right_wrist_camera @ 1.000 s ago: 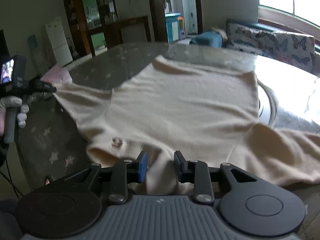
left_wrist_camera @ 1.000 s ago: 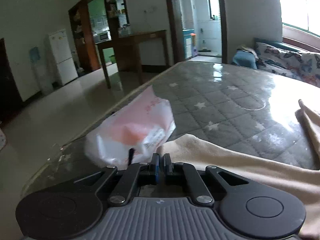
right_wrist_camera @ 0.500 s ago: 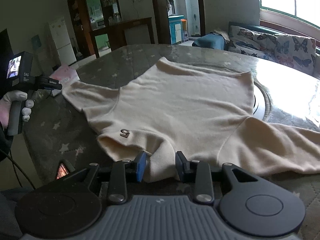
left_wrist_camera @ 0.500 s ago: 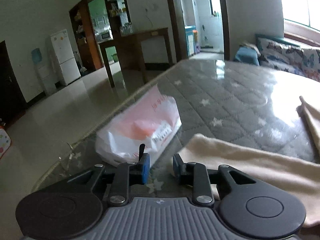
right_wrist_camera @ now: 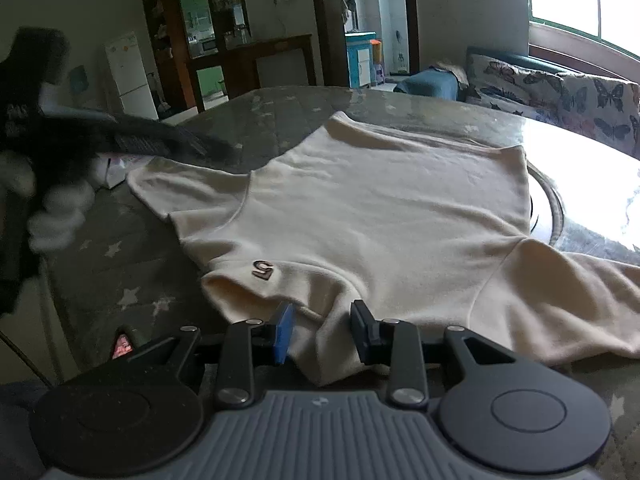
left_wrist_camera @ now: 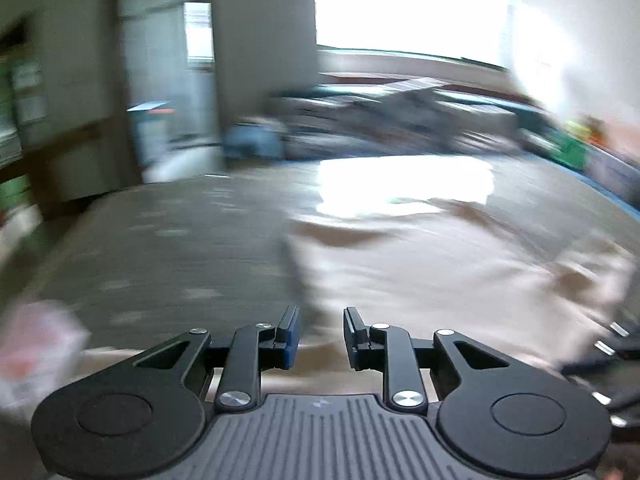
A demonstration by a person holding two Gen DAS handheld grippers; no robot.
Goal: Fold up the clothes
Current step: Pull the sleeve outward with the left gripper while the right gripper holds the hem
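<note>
Your cream sweater (right_wrist_camera: 380, 216) lies spread flat on the grey star-patterned quilted surface (right_wrist_camera: 132, 280), body toward the far side and one sleeve running off to the right. A small brown emblem (right_wrist_camera: 262, 270) sits on its near left part. Your right gripper (right_wrist_camera: 320, 334) sits at the near edge of the sweater with its jaws parted, a fold of the fabric between them and not clamped. Your left gripper (left_wrist_camera: 320, 336) has its jaws apart and empty, above the left edge of the sweater (left_wrist_camera: 440, 264); that view is heavily blurred. A white and pink bag (left_wrist_camera: 36, 344) lies at the near left. A butterfly-print sofa (right_wrist_camera: 560, 92) stands at the far right
</note>
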